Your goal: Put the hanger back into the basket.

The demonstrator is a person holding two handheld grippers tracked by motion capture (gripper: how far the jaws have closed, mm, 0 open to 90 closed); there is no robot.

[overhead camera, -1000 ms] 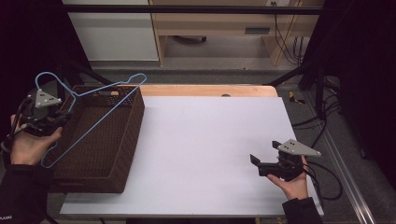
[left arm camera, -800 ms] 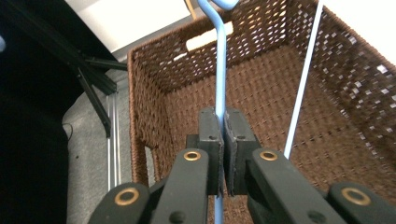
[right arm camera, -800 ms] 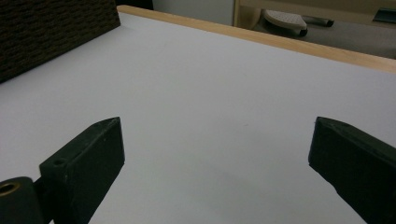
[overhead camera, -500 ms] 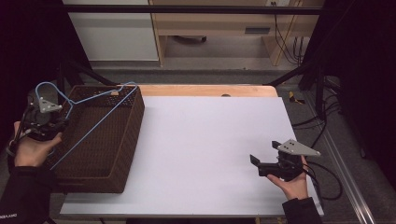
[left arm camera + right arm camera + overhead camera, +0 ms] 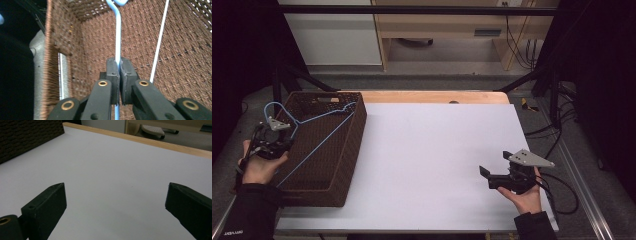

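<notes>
Blue wire hanger [image 5: 314,131] lies slanted across the top of the brown woven basket [image 5: 343,165] at the surface's left end, its wire pinched between the pressed-together fingers [image 5: 112,75] of the left gripper [image 5: 268,142]. Well apart, the right gripper [image 5: 492,172] hovers over the white surface [image 5: 432,150], fingers [image 5: 45,206] spread wide.

Open desk on your right, crowded basket on your left.

From the woven basket [image 5: 343,165] at the left of the frame to the right edge, the white desk [image 5: 437,150] lies bare, so your wide-open right claw [image 5: 494,172] has free passage. Inside the basket, the blue hanger [image 5: 319,131] pinched in your left claw [image 5: 119,75] slants across, with walls close around.
</notes>
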